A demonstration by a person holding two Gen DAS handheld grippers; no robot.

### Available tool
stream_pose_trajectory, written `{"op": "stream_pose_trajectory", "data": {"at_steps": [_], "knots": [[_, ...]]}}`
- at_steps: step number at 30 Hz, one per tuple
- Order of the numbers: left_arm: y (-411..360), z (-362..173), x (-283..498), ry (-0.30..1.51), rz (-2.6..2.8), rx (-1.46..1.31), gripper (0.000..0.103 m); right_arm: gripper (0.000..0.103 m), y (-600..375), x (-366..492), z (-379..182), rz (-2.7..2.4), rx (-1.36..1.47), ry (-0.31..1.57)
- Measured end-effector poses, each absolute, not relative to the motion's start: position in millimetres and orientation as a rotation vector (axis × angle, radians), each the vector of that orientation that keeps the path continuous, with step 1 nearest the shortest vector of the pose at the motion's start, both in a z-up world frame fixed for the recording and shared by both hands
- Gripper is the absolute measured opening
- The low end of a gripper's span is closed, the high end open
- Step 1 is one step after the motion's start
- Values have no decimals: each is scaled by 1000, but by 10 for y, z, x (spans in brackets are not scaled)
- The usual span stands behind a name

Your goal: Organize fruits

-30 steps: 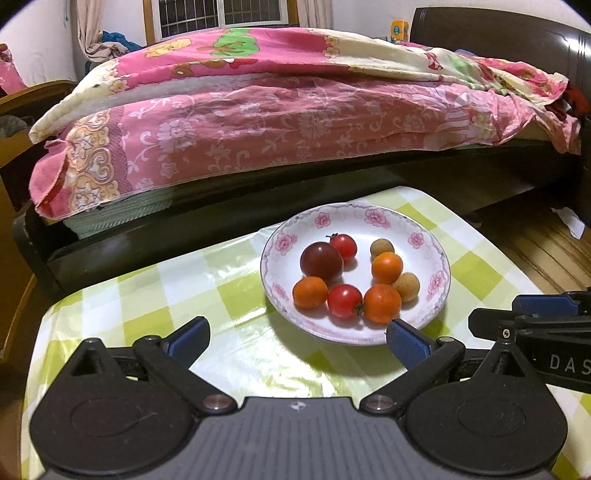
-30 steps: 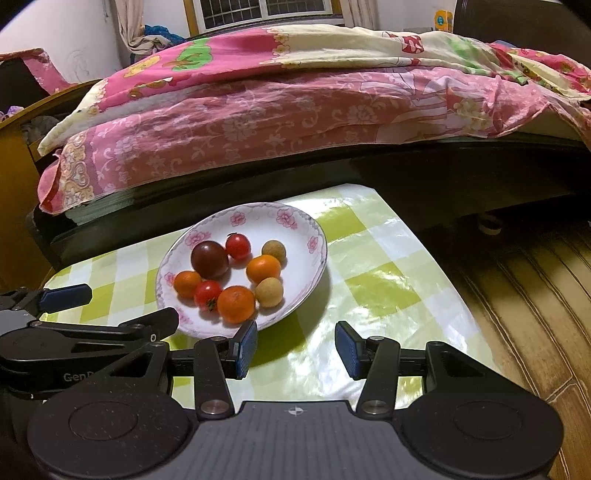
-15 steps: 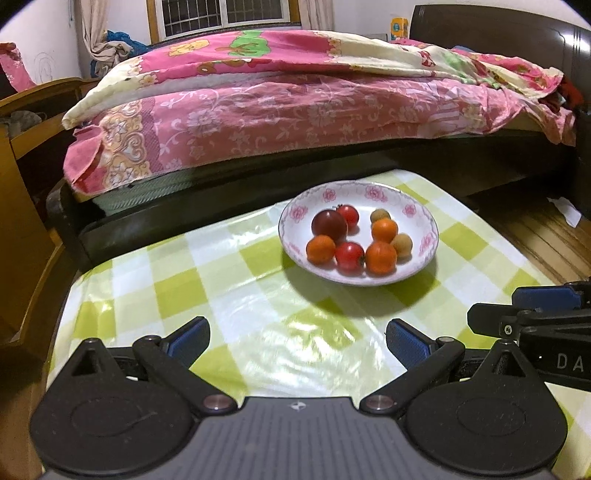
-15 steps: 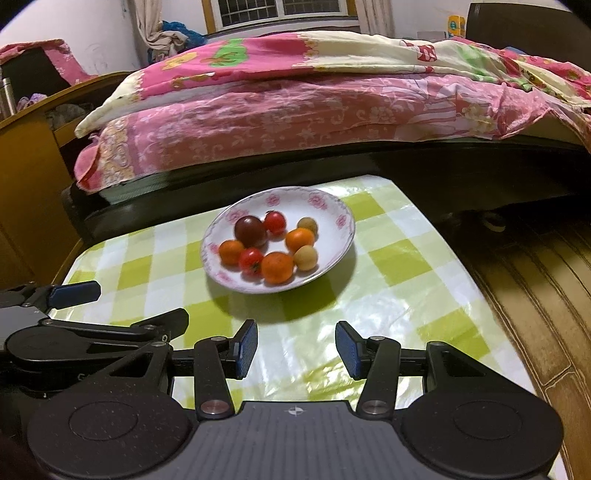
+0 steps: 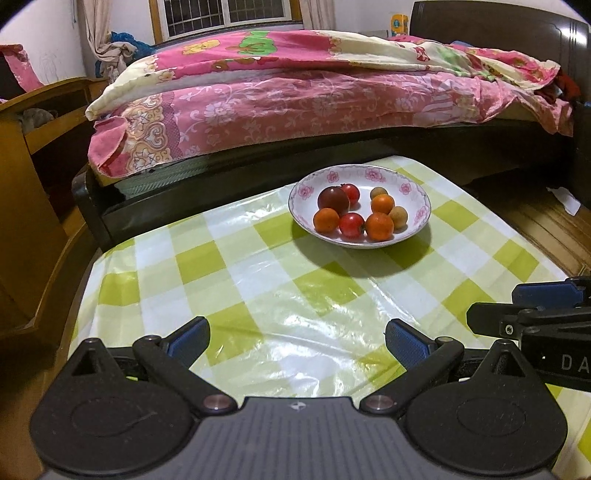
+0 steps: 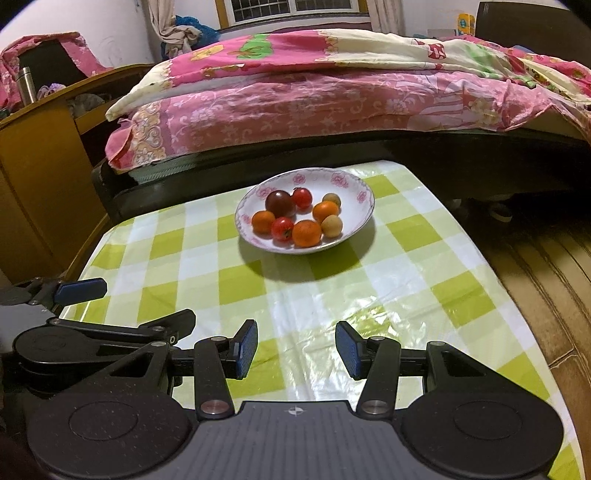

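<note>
- A white shallow ceramic plate with pink flower prints on its rim (image 5: 413, 190) (image 6: 354, 182) sits on the far half of the table, holding eight small fruits in a loose cluster.
- In the plate, a dark purple-red round tomato (image 5: 333, 199) (image 6: 280, 202) lies at the back left, touching a small red cherry tomato (image 5: 351, 192) (image 6: 301, 197) just to its right.
- Three orange round citrus fruits (image 5: 379, 226) (image 6: 306, 233) and a second red cherry tomato (image 5: 351, 225) (image 6: 282, 228) fill the plate's near side; two tan round longans (image 5: 398, 214) (image 6: 331, 225) lie toward the plate's right.
- Well short of the plate, the left black gripper with blue finger pads (image 5: 295, 338) hangs with its fingers spread wide, nothing between them.
- The right black gripper with blue finger pads (image 6: 295, 349) is likewise parted and empty, level with the left, nearer the viewer than the plate.
- White letters "DA" (image 5: 574, 363) show on the right gripper's body; the rest is cut off.
- The plate rests on a glossy green-and-white checked plastic tablecloth (image 5: 258, 280) (image 6: 413, 266).
- Beyond the plate stands a dark wooden bed with pink floral quilts (image 5: 314, 96) (image 6: 314, 92), a barred window (image 5: 225, 14) behind it, a brown wooden cabinet (image 6: 33, 166) to the plate's left and wood flooring (image 6: 546, 258) to its right.
</note>
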State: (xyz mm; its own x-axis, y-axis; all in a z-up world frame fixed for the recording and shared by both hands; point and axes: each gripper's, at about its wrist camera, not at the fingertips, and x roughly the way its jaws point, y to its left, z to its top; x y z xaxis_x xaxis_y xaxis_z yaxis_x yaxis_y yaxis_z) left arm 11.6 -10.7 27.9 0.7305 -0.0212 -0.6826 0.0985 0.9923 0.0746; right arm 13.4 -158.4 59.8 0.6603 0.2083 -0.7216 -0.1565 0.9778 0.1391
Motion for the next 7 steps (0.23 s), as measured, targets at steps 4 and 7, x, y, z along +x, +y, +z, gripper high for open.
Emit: {"op": "stream_pose_trajectory", "data": {"at_steps": [4,7], "knots": [[-107,291,72,736,-64,118,103,45,-1577,92,608,214,70,821],[-106,294,64,735,-69,127,103,45,-1584,84,604,214,76,820]]}}
